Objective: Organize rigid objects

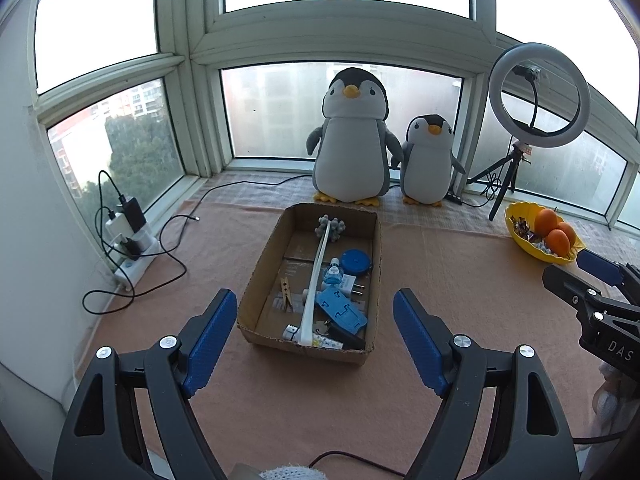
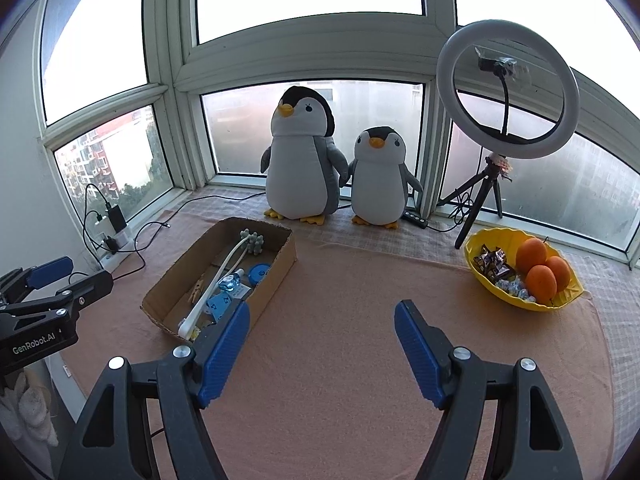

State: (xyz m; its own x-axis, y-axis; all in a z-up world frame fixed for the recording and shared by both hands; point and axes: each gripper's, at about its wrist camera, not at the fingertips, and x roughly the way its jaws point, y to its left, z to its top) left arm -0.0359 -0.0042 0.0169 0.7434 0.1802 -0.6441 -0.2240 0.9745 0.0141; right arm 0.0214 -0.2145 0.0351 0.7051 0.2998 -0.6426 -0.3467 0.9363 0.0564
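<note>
Hovering over a pink cloth [image 1: 460,264], the left gripper [image 1: 316,340] holds its blue pads apart with nothing between them; a cardboard box [image 1: 256,280] lies just ahead, framed by the two fingers. The right gripper [image 2: 322,350] likewise stands with its pads apart and empty, over bare cloth to the right of the box [image 2: 276,284]. Each gripper shows at the edge of the other's view.

Inside the box: a long white wand [image 1: 316,280] lies lengthwise, its grey knobbed head [image 1: 330,226] at the far end. Left of the wand rests a wooden clothespin [image 1: 286,289]. Right of it sit a small clear bottle [image 1: 332,274], a round blue case [image 1: 356,260], a white plug [image 1: 354,286] and a flat blue plastic piece [image 1: 342,308]. A dark object [image 1: 346,336] and some small items crowd the near wall; what they are cannot be told.

Behind the box, two plush penguins stand against the window: a large one [image 1: 352,136] and a small one [image 1: 428,160], side by side and touching at the flippers. To their right a ring light [image 1: 538,94] rises on a tripod [image 1: 508,176]. A yellow bowl [image 2: 560,300] at the right holds three oranges [image 2: 540,268] and wrapped sweets [image 2: 492,264]. At the left wall a power strip [image 1: 134,256] carries chargers and black cables [image 1: 172,252].
</note>
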